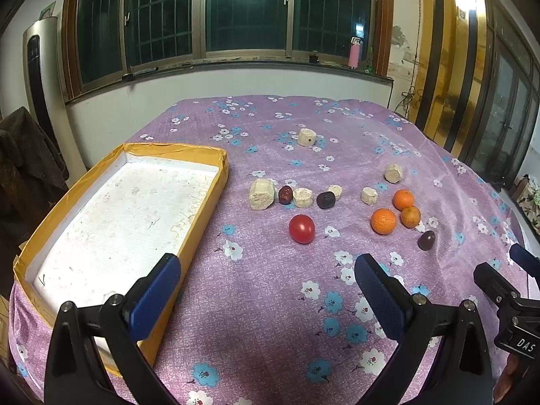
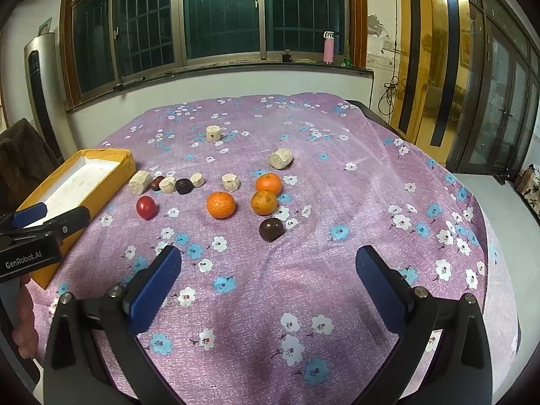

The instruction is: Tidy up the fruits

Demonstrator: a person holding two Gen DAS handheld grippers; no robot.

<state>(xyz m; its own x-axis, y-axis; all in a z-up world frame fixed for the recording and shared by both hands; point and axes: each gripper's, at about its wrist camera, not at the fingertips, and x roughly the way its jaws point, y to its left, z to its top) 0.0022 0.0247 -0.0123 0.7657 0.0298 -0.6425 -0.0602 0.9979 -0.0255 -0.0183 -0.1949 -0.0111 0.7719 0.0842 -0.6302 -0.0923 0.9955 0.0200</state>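
Note:
Three oranges [image 2: 221, 205] lie together on the purple flowered cloth, also in the left wrist view [image 1: 383, 221]. A red tomato [image 1: 301, 228] [image 2: 145, 207] lies left of them. Dark dates [image 1: 426, 240] [image 2: 271, 229] and several pale cob pieces [image 1: 261, 194] [image 2: 139, 182] lie among them. An empty yellow tray [image 1: 202, 209] [image 2: 111, 182] sits at the left. My left gripper [image 1: 268, 283] is open and empty, near the tray's near corner. My right gripper [image 2: 268, 278] is open and empty, short of the nearest date.
The cloth-covered table [image 2: 337, 168] drops off at the right and far edges. A wall with windows and a sill with a pink bottle [image 2: 328, 48] stands behind. A standing air conditioner [image 1: 37, 77] and a dark chair [image 1: 23, 158] are at the left.

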